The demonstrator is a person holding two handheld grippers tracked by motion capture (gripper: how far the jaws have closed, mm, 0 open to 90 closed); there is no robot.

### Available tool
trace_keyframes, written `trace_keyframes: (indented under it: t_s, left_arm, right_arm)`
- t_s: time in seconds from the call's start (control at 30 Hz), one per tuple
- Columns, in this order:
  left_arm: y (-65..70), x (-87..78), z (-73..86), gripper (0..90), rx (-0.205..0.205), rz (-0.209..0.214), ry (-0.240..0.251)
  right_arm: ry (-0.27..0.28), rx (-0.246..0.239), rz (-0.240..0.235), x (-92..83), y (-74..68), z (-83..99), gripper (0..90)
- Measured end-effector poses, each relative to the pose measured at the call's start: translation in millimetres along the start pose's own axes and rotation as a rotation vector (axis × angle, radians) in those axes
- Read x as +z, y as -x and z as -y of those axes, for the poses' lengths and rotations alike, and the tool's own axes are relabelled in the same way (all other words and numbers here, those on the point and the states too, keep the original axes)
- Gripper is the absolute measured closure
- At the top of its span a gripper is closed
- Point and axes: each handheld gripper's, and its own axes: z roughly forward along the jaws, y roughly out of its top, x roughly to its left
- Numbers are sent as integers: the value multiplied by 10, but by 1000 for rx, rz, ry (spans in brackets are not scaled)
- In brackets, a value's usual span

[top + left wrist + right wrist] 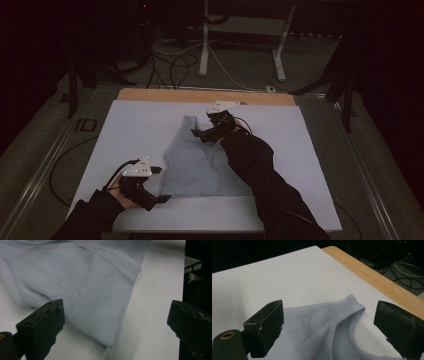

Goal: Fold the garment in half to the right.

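Pale blue knit tank top (202,162), ribbed hem and mesh-textured strap, lies flat on the white-covered table (130,125); left gripper (160,184) at its hem corner, right gripper (200,132) at a shoulder strap, both jaws wide, holding nothing.

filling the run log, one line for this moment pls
left gripper: open, at tank top hem corner | right gripper: open, at shoulder strap | garment flat on white board
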Motion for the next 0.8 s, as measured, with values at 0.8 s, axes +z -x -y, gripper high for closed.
trace_keyframes:
  t_s: [0.8]
  left_arm:
    - [-127,338,154,256,5,-56,-191]
  right_arm:
    - [-71,18,-10,380,35,11,91]
